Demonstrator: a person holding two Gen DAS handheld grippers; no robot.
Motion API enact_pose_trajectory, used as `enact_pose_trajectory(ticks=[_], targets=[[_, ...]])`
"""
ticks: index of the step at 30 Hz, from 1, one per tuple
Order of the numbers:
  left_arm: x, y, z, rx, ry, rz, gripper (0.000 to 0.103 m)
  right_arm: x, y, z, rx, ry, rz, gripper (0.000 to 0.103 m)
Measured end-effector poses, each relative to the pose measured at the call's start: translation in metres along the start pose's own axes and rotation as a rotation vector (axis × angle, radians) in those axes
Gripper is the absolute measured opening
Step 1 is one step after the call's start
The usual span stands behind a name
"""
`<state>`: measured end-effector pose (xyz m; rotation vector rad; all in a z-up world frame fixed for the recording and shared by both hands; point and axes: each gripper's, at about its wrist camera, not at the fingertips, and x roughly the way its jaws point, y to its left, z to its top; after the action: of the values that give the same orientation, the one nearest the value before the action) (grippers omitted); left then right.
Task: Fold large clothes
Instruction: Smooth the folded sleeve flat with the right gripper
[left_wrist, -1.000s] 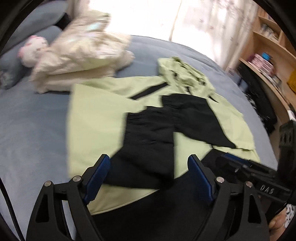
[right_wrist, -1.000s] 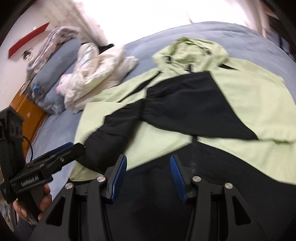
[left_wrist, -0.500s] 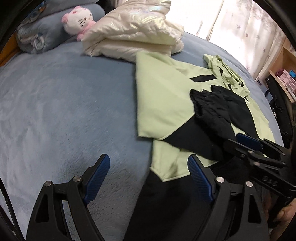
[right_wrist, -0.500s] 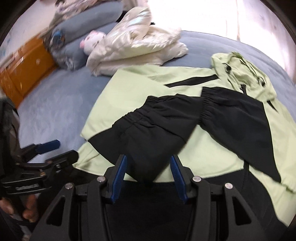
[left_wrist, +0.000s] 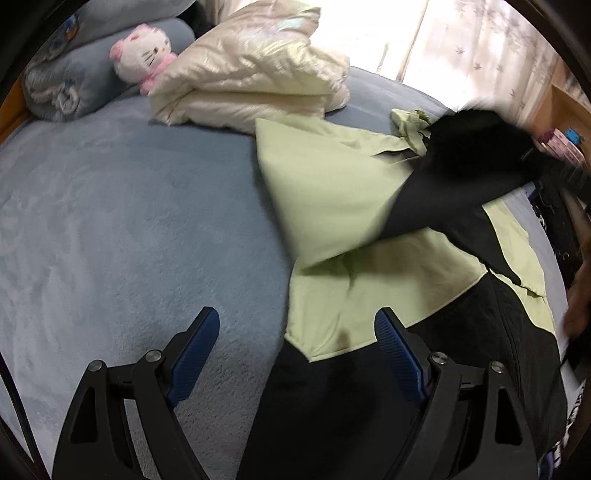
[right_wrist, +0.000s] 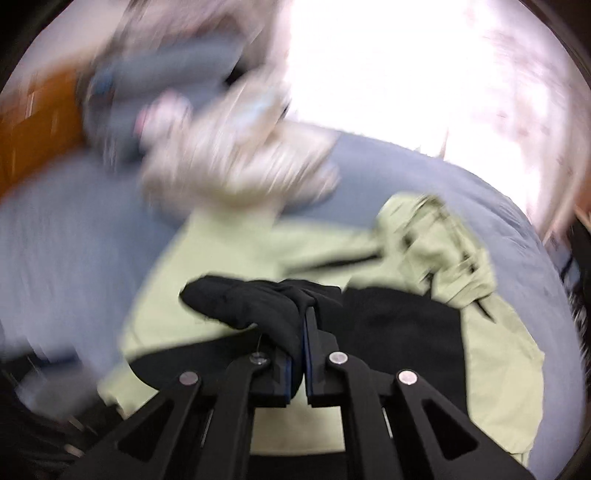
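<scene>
Right gripper (right_wrist: 299, 354) fingers pinched on black sleeve (right_wrist: 258, 306), lifted above green-and-black jacket (left_wrist: 332, 206) spread lengthwise on bed (left_wrist: 129, 221); left gripper (left_wrist: 295, 347) spread wide, empty, just over near hem, hence nearer for next grab.

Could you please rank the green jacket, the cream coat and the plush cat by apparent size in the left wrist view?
1. Green jacket
2. Cream coat, though it lies farther off, so its rank is unsure
3. Plush cat, clearly smallest
</scene>
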<state>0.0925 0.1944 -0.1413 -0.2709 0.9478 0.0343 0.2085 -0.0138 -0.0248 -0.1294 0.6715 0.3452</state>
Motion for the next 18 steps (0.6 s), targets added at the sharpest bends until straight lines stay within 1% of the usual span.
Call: enact_pose_trajectory(ticks=[1, 2, 3, 4, 5, 7, 8, 9, 11, 12, 14, 16, 18], targets=[[-0.001, -0.002, 0.001, 0.007, -0.005, 0.000, 0.085, -0.012, -0.023, 0.006, 0.065, -0.034, -0.015, 0.004], [-0.002, -0.005, 0.001, 0.014, -0.010, -0.003, 0.085, -0.020, -0.041, 0.008, 0.118, -0.048, -0.024, 0.004], [-0.003, -0.008, 0.002, 0.020, -0.012, -0.008, 0.085, -0.025, -0.064, 0.007, 0.181, -0.046, -0.030, 0.005], [-0.003, -0.011, 0.003, 0.025, -0.013, -0.013, 0.085, -0.028, -0.091, -0.001, 0.254, -0.021, -0.040, 0.006], [-0.003, -0.012, 0.005, 0.030, -0.012, -0.017, 0.085, -0.026, -0.108, -0.009, 0.302, 0.013, -0.051, 0.007], [-0.001, -0.018, 0.008, 0.046, -0.007, -0.019, 0.085, -0.017, -0.143, -0.038, 0.396, 0.133, -0.057, 0.016], [0.000, -0.021, 0.011, 0.056, -0.006, -0.021, 0.085, -0.010, -0.157, -0.057, 0.432, 0.205, -0.068, 0.029], [0.001, -0.024, 0.014, 0.065, -0.005, -0.023, 0.085, -0.005, -0.168, -0.077, 0.458, 0.270, -0.076, 0.039], [0.001, -0.031, 0.023, 0.085, -0.006, -0.030, 0.085, -0.002, -0.183, -0.110, 0.491, 0.363, -0.053, 0.041], [0.003, -0.035, 0.029, 0.095, -0.005, -0.036, 0.085, -0.004, -0.191, -0.123, 0.513, 0.389, -0.037, 0.041], [0.008, -0.041, 0.041, 0.116, 0.002, -0.051, 0.085, -0.010, -0.203, -0.137, 0.559, 0.397, -0.004, 0.041], [0.019, -0.046, 0.058, 0.139, 0.016, -0.058, 0.085, -0.019, -0.220, -0.142, 0.620, 0.373, 0.028, 0.041], [0.034, -0.050, 0.075, 0.158, 0.028, -0.056, 0.085, -0.021, -0.238, -0.140, 0.665, 0.335, 0.044, 0.048]])
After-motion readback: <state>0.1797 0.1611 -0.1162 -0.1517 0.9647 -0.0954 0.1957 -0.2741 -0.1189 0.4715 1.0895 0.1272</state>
